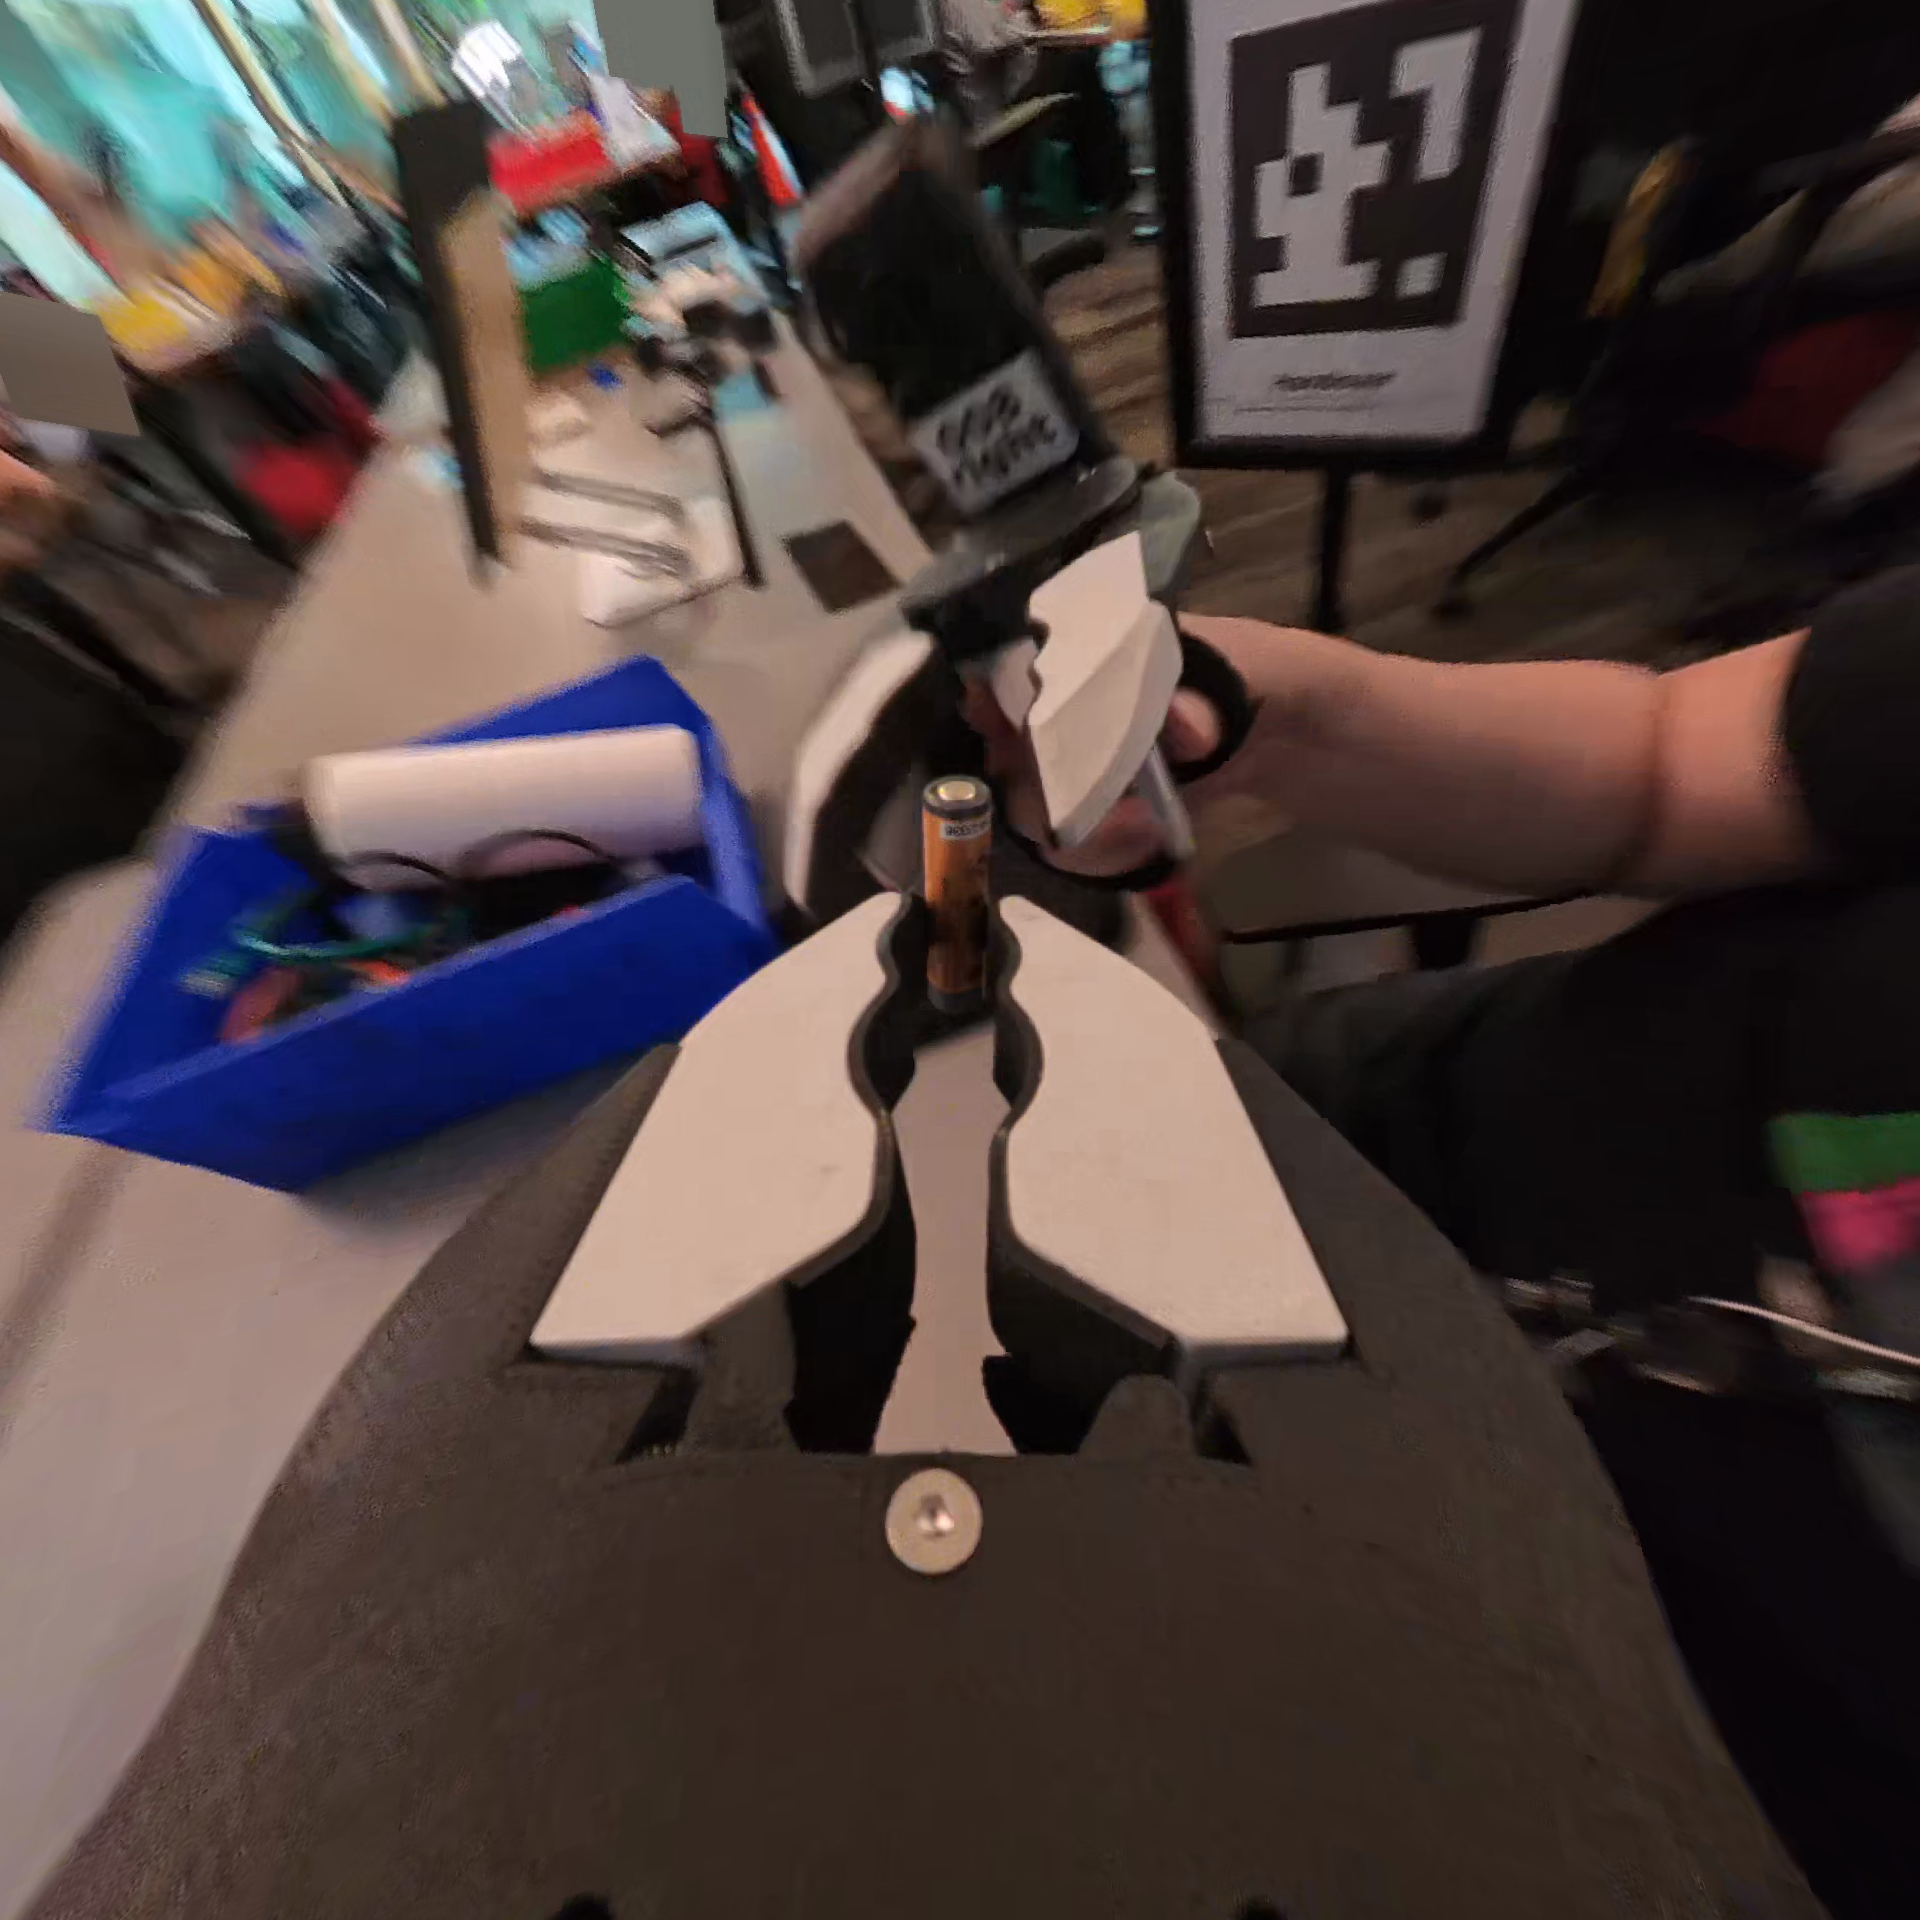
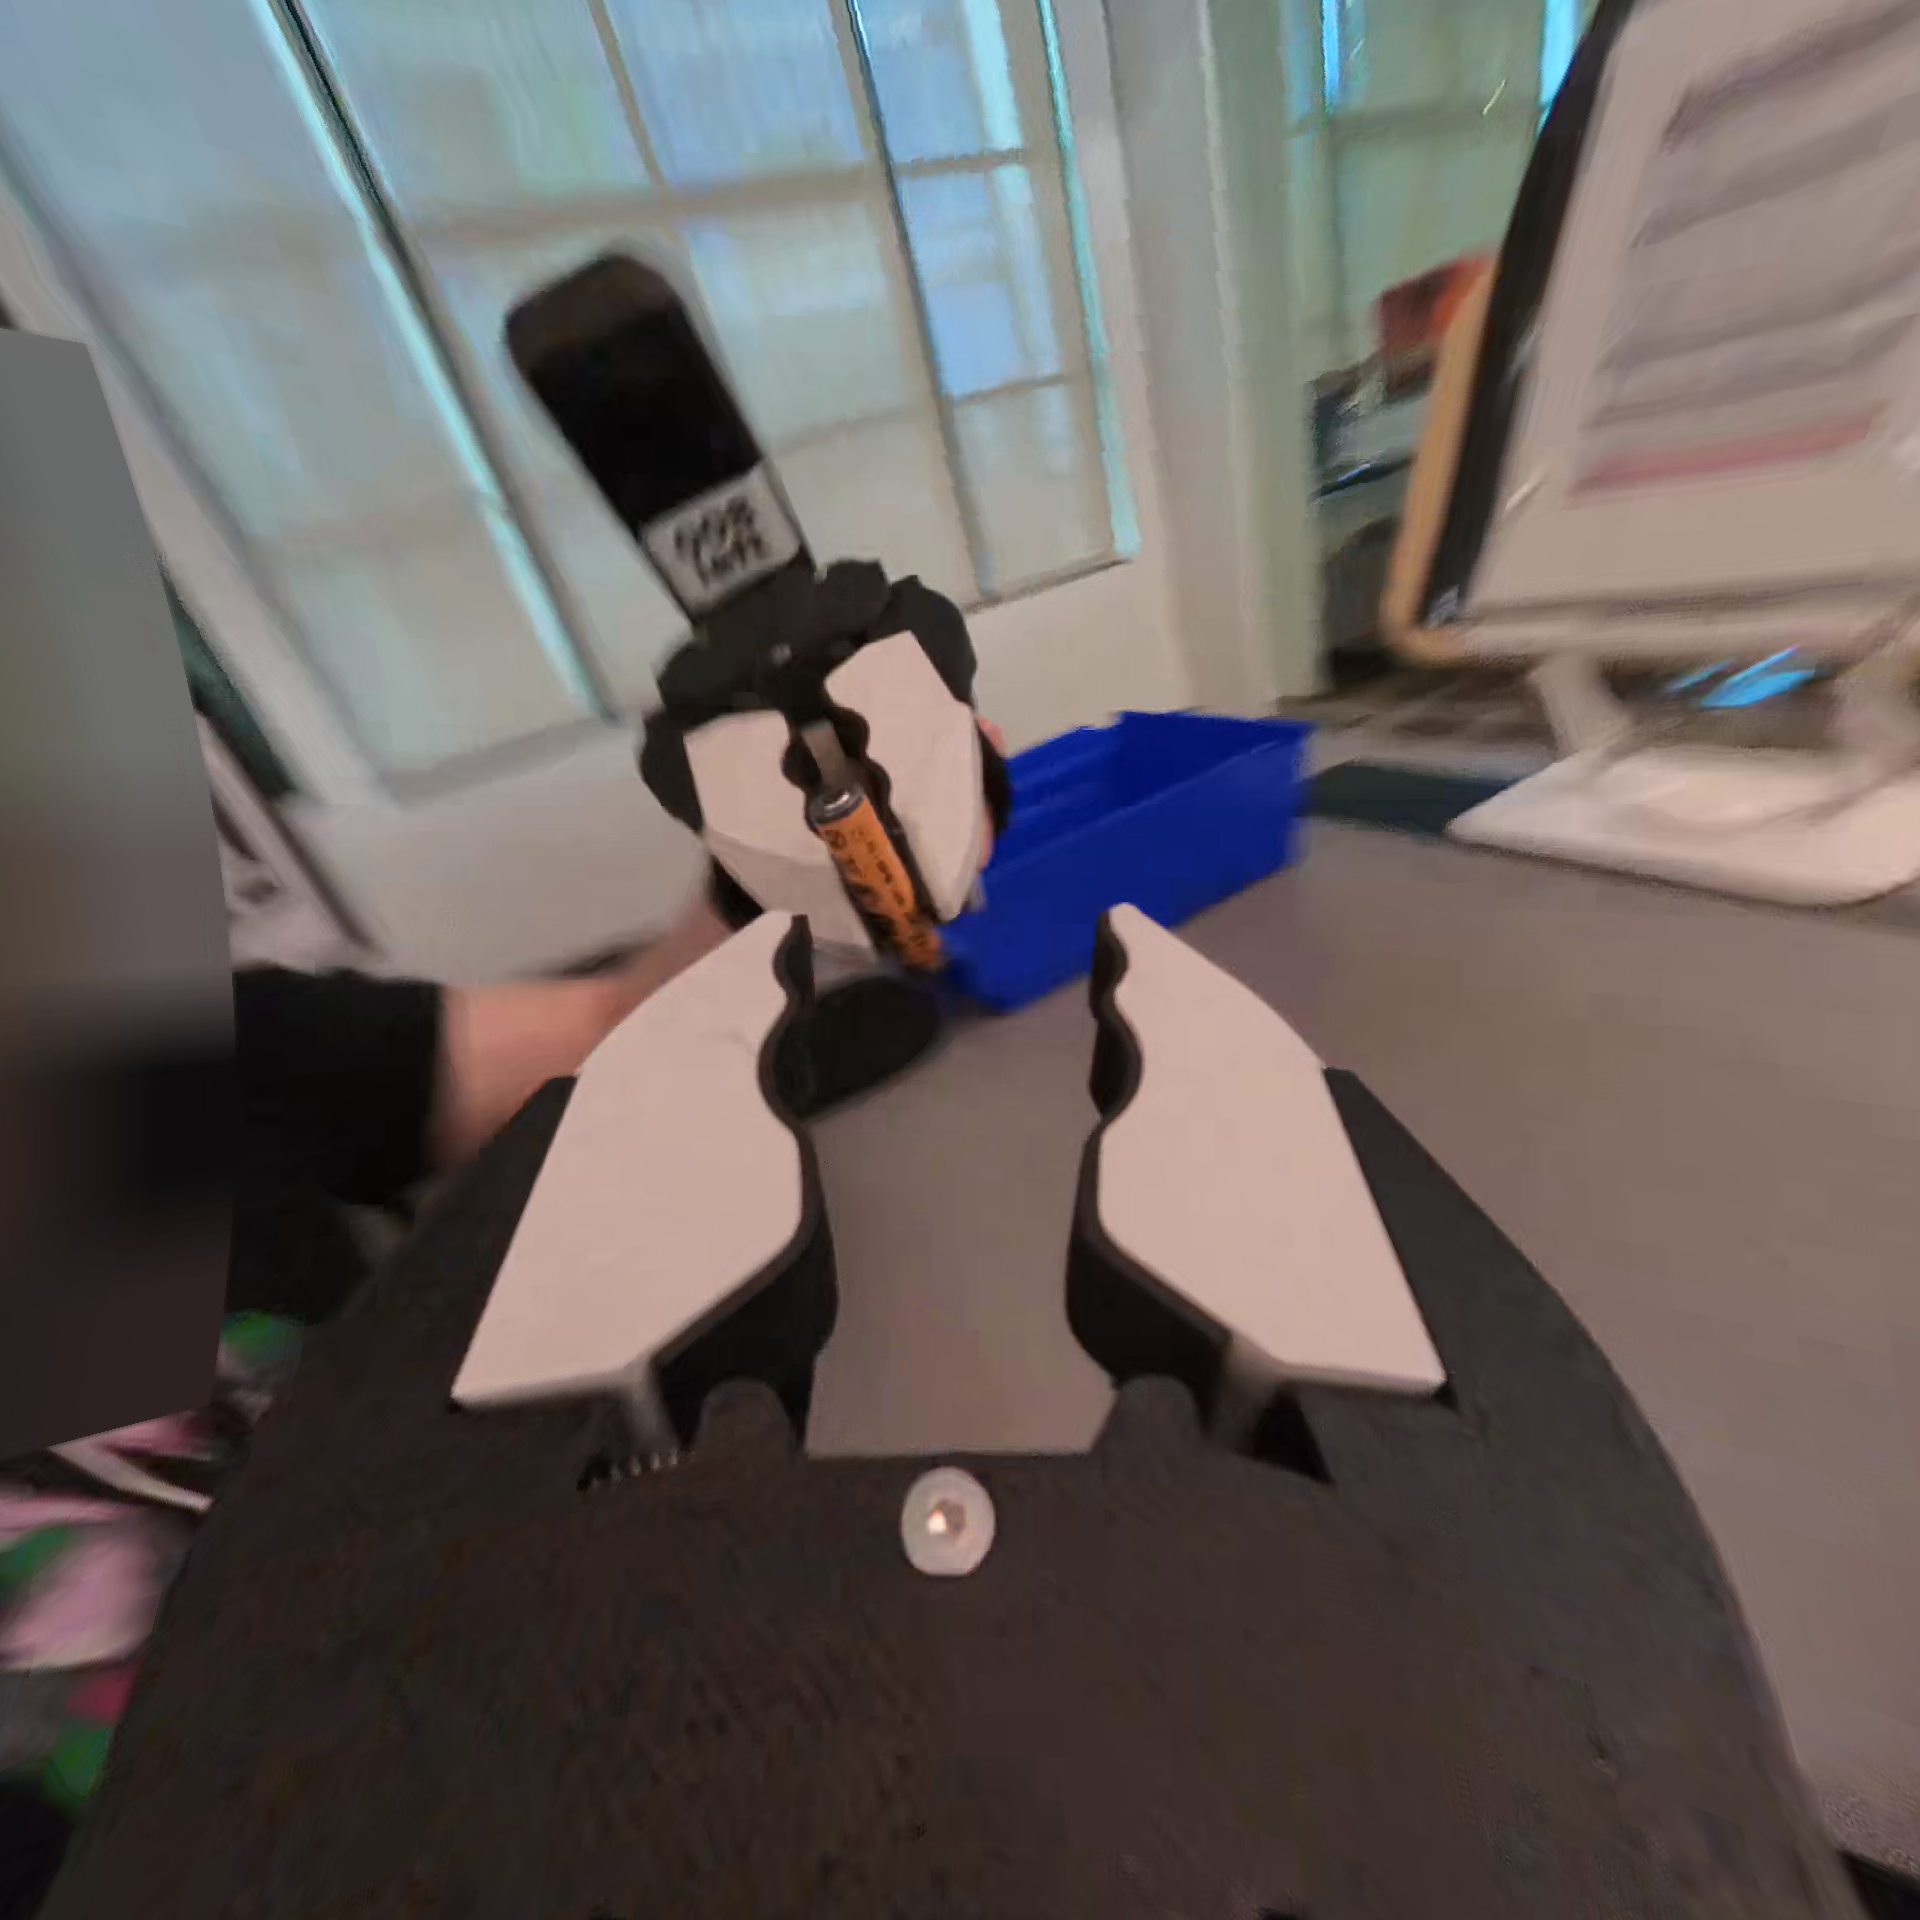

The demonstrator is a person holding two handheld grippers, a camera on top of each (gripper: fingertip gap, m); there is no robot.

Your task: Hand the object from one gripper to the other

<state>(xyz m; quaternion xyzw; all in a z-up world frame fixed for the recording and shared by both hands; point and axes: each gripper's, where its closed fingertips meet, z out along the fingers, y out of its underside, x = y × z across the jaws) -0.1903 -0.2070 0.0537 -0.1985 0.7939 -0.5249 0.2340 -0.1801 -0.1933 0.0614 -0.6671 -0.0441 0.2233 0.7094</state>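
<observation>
Upright, cylindrical orange battery (image 1: 954, 906) between scalloped fingers (image 1: 774, 1122)

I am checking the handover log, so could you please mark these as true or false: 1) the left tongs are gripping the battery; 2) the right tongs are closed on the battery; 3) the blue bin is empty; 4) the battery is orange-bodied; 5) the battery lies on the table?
1) True: the left tongs are shut on the battery.
2) False: the right tongs stand open, with nothing between them.
3) False: the blue bin holds a white roll and assorted small items.
4) True: its body is orange with a metal end cap.
5) False: it is held up above the table in the left tongs.
</observation>
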